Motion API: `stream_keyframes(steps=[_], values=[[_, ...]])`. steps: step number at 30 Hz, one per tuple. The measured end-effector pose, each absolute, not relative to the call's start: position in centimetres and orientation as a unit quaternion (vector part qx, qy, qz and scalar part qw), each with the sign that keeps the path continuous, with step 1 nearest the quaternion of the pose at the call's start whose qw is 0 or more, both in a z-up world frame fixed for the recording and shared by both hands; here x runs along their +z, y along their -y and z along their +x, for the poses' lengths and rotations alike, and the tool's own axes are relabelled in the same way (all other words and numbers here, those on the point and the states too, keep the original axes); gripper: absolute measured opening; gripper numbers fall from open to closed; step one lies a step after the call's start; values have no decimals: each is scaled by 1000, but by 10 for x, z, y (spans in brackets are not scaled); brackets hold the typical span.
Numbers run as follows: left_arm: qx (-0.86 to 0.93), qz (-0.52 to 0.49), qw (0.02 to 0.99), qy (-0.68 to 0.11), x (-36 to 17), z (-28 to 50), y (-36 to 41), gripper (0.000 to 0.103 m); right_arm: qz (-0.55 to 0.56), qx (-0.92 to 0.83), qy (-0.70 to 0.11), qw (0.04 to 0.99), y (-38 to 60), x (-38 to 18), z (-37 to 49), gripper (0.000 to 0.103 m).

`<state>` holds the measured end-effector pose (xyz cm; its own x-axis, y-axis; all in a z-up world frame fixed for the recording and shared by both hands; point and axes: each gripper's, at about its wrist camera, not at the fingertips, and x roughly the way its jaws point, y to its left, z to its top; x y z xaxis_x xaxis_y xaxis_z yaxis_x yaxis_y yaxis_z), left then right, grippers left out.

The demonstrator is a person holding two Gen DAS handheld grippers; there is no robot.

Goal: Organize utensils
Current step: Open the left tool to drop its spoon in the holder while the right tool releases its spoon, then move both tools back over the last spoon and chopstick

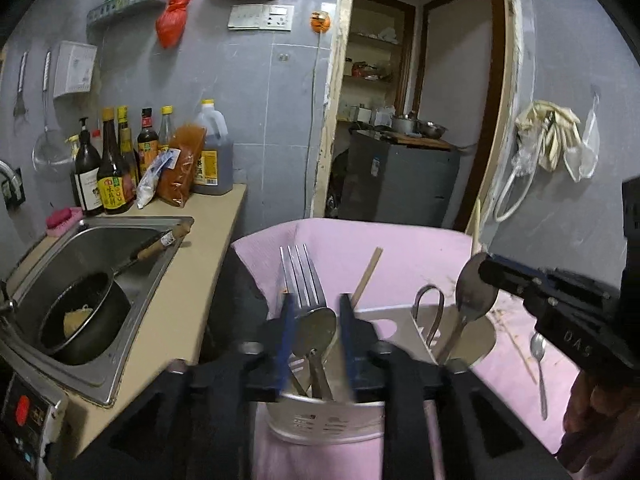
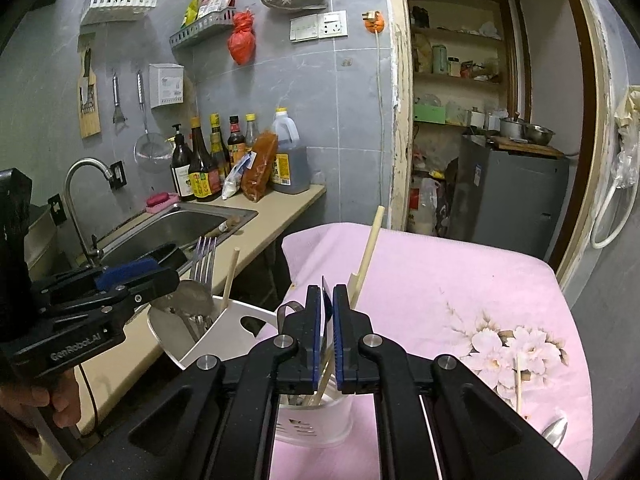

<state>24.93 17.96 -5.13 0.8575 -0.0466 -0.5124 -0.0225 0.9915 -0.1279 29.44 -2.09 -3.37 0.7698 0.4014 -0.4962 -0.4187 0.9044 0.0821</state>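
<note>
Left gripper (image 1: pixel 316 320) fingers apart over holder (image 1: pixel 324 420).

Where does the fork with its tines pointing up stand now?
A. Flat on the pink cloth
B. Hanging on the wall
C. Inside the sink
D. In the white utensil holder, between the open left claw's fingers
D: the fork stands in the utensil holder, with the left claw open around it.
</note>
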Motion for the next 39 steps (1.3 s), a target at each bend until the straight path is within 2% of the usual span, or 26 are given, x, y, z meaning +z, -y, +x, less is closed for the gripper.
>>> stream_keyframes(steps=[1,4,6,9,12,14,17,19,21,27,39], values=[[-6,-69,962,-264,-51,249,-181,37,-15,219,-259,941,21,-34,294,12],[-8,-89,961,-262,-49,247,-184,37,-7,219,-256,942,24,-31,291,25],[-6,-94,960,-262,-48,248,-185,38,-3,216,-252,943,26,-30,289,25],[-1,-104,960,-260,-46,247,-187,46,3,207,-246,947,31,-25,285,27],[1,-113,960,-255,-43,245,-188,55,12,196,-233,952,41,-19,281,45],[4,-119,961,-248,-40,243,-187,61,18,186,-225,956,49,-14,278,50],[7,-126,963,-237,-35,239,-185,72,28,168,-215,962,62,-8,275,63],[10,-128,966,-226,-29,237,-181,82,32,149,-206,967,71,-4,271,82],[17,-123,969,-216,-25,235,-176,90,34,132,-195,971,80,-1,267,92],[25,-100,977,-188,-11,231,-152,100,30,96,-172,980,108,8,255,101],[-6,-53,985,-167,-5,234,-83,102,30,38,-164,985,178,12,236,101]])
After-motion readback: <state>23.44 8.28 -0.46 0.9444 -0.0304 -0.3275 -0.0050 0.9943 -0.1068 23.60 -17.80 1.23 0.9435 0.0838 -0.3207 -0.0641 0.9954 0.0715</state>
